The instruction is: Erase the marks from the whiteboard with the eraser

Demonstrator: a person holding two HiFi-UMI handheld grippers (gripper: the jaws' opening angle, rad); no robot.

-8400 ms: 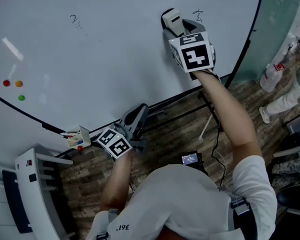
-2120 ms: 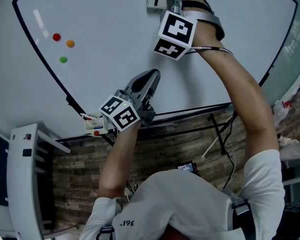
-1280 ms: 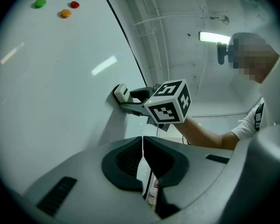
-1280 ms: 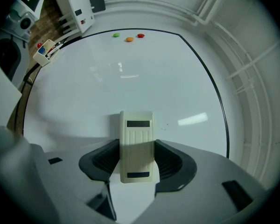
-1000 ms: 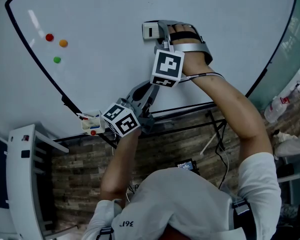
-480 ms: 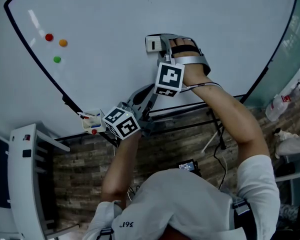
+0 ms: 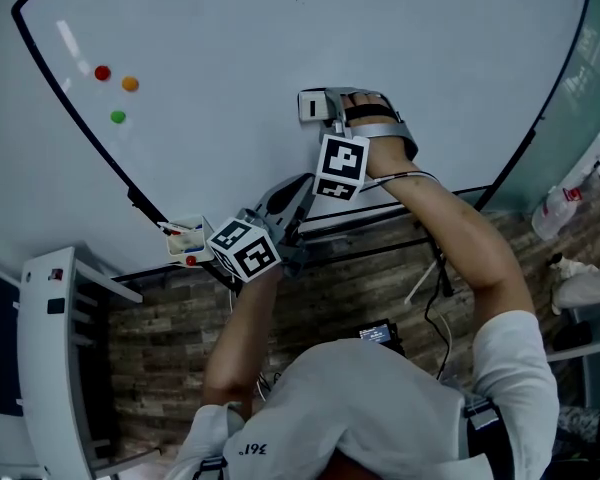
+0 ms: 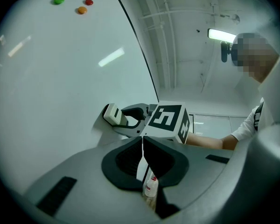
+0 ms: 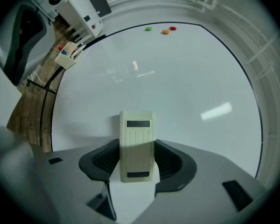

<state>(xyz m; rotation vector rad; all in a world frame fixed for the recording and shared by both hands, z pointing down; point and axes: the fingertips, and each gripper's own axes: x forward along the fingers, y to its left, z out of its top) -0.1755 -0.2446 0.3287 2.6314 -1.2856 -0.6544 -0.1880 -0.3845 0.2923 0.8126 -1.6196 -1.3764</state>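
Clamping a cream, ribbed plastic eraser (image 9: 137,146) between its dark grooved jaws, the right gripper (image 7: 330,104) holds it against the smooth, glossy whiteboard (image 7: 280,28), well apart from three round magnets: one red magnet (image 7: 102,72), one orange magnet (image 7: 130,83) and one green magnet (image 7: 118,117). The left gripper (image 8: 142,160) sits near the whiteboard's thin black frame, its jaws pressed together on nothing. Only the right gripper view shows the eraser's two dark rectangular inlays, while the left gripper view alone shows it side-on, touching the whiteboard.
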